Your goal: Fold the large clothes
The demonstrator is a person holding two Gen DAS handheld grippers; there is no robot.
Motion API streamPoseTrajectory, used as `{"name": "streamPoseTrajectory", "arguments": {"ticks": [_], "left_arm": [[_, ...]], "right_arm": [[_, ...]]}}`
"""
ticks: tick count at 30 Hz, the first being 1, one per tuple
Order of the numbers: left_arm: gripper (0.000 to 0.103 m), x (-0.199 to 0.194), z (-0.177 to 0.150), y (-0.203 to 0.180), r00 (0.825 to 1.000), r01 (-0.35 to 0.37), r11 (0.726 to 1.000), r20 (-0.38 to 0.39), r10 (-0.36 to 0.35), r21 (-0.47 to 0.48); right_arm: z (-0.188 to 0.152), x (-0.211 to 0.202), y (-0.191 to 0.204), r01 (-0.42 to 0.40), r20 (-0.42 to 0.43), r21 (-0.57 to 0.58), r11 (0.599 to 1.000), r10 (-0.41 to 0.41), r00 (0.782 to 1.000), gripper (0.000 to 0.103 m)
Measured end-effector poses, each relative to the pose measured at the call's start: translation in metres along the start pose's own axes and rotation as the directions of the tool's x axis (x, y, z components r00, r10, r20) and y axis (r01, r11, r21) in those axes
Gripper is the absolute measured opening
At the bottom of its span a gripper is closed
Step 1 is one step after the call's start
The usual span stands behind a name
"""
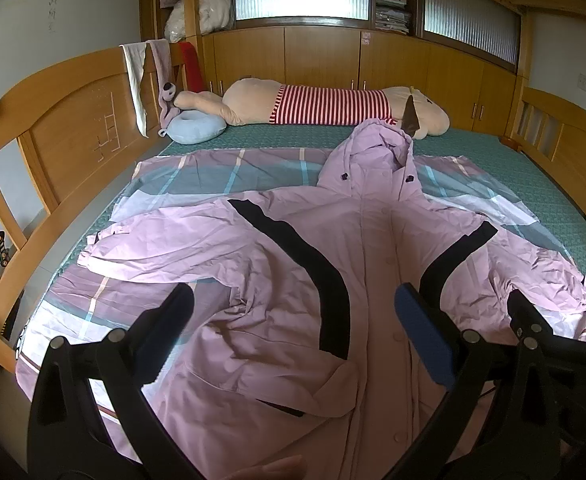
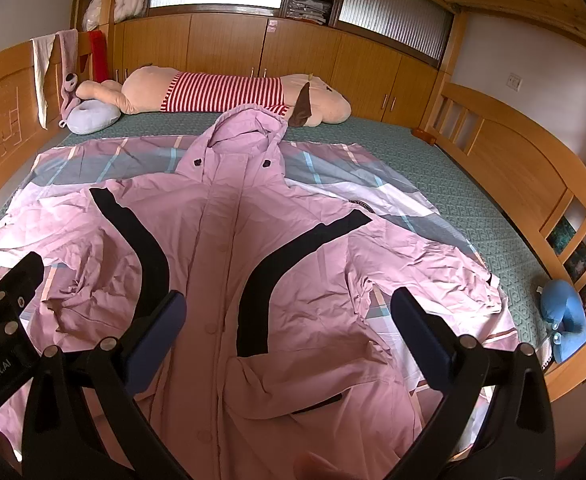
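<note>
A large pink hooded jacket (image 1: 277,272) with black stripes lies face up and spread out on the bed, hood toward the far end, both sleeves out to the sides. It also shows in the right wrist view (image 2: 293,264). My left gripper (image 1: 293,312) is open and empty, held above the jacket's lower front. My right gripper (image 2: 289,316) is open and empty above the same area, to the right of the left one. The right gripper's fingers (image 1: 529,312) show in the left wrist view, and the left gripper's body (image 2: 9,308) shows in the right wrist view.
A checked sheet (image 1: 213,172) lies under the jacket on a green mattress (image 2: 433,160). A long plush toy (image 1: 325,106) in a red striped shirt and a round cushion (image 1: 195,126) lie at the far end. Wooden bed rails (image 2: 505,168) stand on both sides. A blue plush (image 2: 565,316) sits by the right rail.
</note>
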State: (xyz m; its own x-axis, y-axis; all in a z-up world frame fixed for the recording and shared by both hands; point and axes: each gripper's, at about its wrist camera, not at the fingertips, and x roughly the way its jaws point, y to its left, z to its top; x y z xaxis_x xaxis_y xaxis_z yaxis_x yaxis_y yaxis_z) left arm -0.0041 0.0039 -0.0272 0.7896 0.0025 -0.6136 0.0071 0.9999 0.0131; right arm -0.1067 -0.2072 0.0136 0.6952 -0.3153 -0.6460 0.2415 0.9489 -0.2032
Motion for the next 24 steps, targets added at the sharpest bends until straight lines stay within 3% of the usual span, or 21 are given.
{"name": "streamPoseTrajectory", "arguments": {"ticks": [14, 18, 20, 22, 24], "left_arm": [[0.101, 0.003, 0.000, -0.001, 1.000, 0.002, 1.000, -0.026, -0.001, 0.008], [0.101, 0.008, 0.003, -0.003, 1.000, 0.013, 1.000, -0.022, -0.013, 0.020], [0.101, 0.016, 0.002, -0.004, 0.999, 0.022, 1.000, -0.035, -0.021, 0.017], [0.101, 0.027, 0.002, -0.006, 0.995, 0.078, 0.997, -0.068, -0.077, 0.011], [0.101, 0.039, 0.000, -0.009, 0.987, 0.123, 0.992, -0.107, -0.123, -0.008]], "right_arm": [[-0.016, 0.011, -0.009, 0.004, -0.005, -0.010, 1.000, -0.004, 1.000, 0.102], [0.002, 0.012, -0.014, -0.041, 0.020, -0.077, 0.996, 0.043, 0.999, 0.102], [0.011, 0.018, -0.041, -0.061, 0.047, -0.044, 0.997, 0.063, 0.997, 0.102], [0.023, 0.037, -0.066, -0.080, 0.047, 0.001, 0.997, 0.080, 0.996, 0.102], [0.033, 0.077, -0.093, -0.086, -0.040, 0.030, 0.996, 0.087, 0.995, 0.102]]}}
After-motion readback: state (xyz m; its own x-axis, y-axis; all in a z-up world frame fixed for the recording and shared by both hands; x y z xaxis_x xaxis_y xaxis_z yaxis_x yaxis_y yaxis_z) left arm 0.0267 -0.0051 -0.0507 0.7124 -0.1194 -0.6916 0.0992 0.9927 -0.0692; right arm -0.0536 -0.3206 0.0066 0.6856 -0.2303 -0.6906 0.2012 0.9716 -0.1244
